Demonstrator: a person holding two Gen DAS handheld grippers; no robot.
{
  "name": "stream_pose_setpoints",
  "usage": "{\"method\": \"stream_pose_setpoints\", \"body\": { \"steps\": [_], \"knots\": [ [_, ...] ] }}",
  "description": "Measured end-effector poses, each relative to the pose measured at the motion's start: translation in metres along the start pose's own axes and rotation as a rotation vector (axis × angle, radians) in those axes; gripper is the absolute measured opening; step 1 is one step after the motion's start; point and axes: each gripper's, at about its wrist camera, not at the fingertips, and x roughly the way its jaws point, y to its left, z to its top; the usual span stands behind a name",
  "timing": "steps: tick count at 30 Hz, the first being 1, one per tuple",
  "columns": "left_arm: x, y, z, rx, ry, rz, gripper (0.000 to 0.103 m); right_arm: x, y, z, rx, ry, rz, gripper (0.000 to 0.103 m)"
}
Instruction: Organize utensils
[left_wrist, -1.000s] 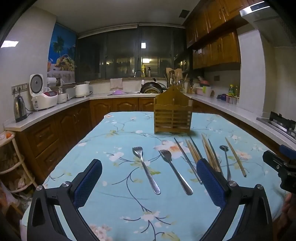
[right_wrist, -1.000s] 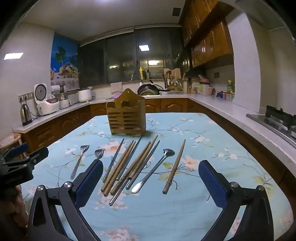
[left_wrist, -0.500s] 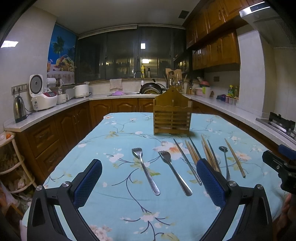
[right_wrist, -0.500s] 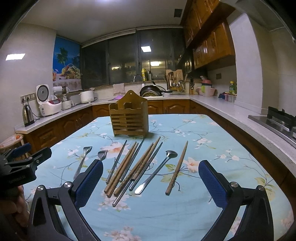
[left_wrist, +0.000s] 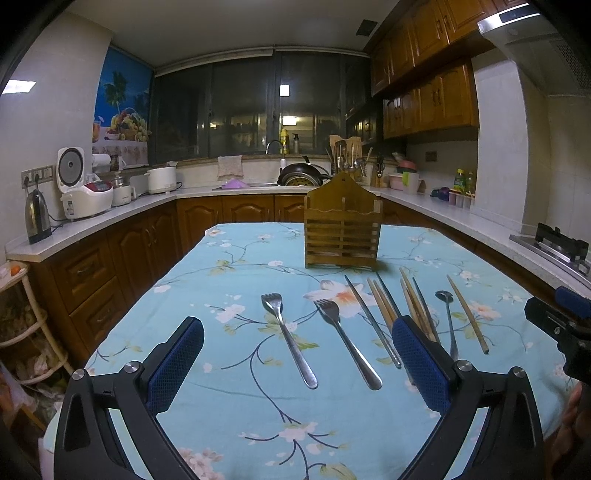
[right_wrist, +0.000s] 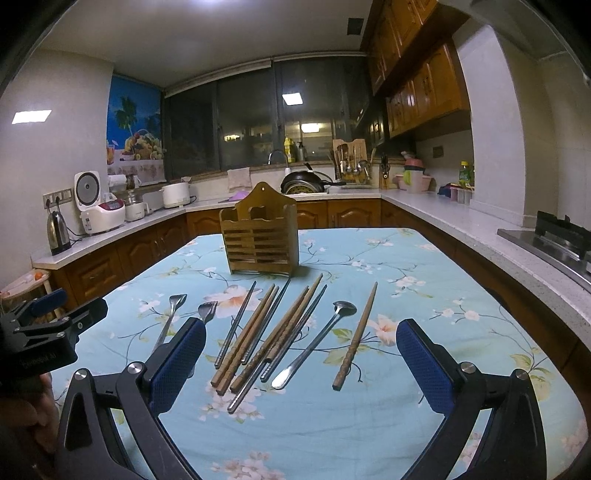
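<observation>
A wooden slatted utensil holder (left_wrist: 342, 229) stands upright at the table's far middle; it also shows in the right wrist view (right_wrist: 259, 236). Two metal forks (left_wrist: 289, 338) (left_wrist: 347, 339) lie in front of my left gripper (left_wrist: 297, 360), which is open and empty above the table. Several wooden and metal chopsticks (right_wrist: 258, 332), a metal spoon (right_wrist: 314, 343) and a single wooden chopstick (right_wrist: 356, 338) lie in front of my right gripper (right_wrist: 301, 363), also open and empty.
The table carries a blue floral cloth (left_wrist: 240, 266). Kitchen counters with a kettle (left_wrist: 37, 218), rice cooker (left_wrist: 85, 188) and sink surround it. A stove (right_wrist: 554, 240) is at the right. A rack (left_wrist: 22, 321) stands left of the table.
Both grippers have drifted slightly; the right view has moved a little closer to the utensils. Nothing on the table has moved.
</observation>
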Motion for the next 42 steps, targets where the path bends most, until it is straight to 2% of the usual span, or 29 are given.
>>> {"method": "stream_pose_setpoints", "body": {
  "steps": [12, 27, 34, 38, 42],
  "knots": [
    [0.009, 0.004, 0.001, -0.014, 0.034, -0.009, 0.102, 0.006, 0.000, 0.002, 0.001, 0.023, 0.012, 0.103],
    [0.042, 0.017, 0.020, -0.077, 0.173, -0.067, 0.102, 0.025, -0.012, 0.011, 0.037, 0.082, 0.022, 0.103],
    [0.061, 0.021, 0.036, -0.080, 0.234, -0.113, 0.102, 0.045, -0.026, 0.016, 0.108, 0.145, 0.058, 0.102],
    [0.075, 0.023, 0.043, -0.079, 0.268, -0.131, 0.098, 0.058, -0.035, 0.019, 0.146, 0.177, 0.074, 0.102],
    [0.092, 0.025, 0.050, -0.096, 0.323, -0.164, 0.093, 0.071, -0.041, 0.026, 0.169, 0.203, 0.085, 0.096]
  ]
}}
